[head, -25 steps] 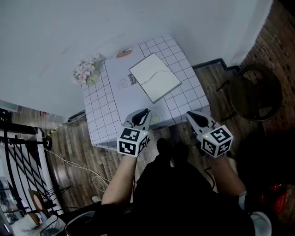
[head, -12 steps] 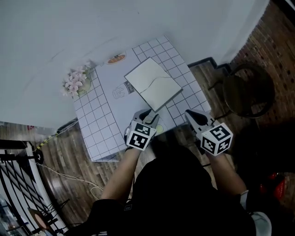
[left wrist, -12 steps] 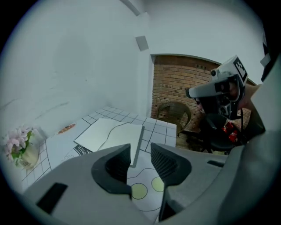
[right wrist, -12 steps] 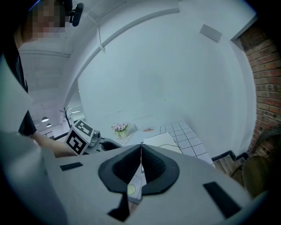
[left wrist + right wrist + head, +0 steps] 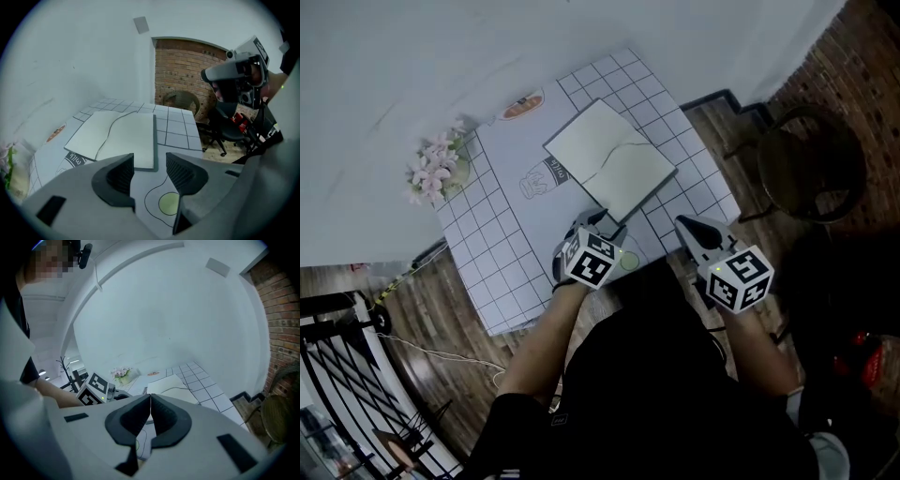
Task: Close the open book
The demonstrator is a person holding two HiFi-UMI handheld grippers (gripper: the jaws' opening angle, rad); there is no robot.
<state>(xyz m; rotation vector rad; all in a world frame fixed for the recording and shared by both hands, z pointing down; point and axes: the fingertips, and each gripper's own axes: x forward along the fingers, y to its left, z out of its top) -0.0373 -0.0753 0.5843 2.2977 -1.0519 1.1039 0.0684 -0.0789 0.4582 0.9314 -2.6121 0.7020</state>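
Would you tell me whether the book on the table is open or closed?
Open: the book lies flat with both pale pages spread, a curved line between them.

A black short-sleeved top (image 5: 656, 394) is worn by the person and fills the head view from five to seven o'clock. The left gripper (image 5: 602, 221) and the right gripper (image 5: 685, 225) are built as light grey shells narrowing toward twelve o'clock, and each is capped at its six o'clock end by a white cube (image 5: 592, 262) printed with black square markers and fitted with a small green light. In the gripper views, dark grey ribbed pads (image 5: 121, 176) are set into pale moulded jaws, with a black rectangular inlay on each shoulder.
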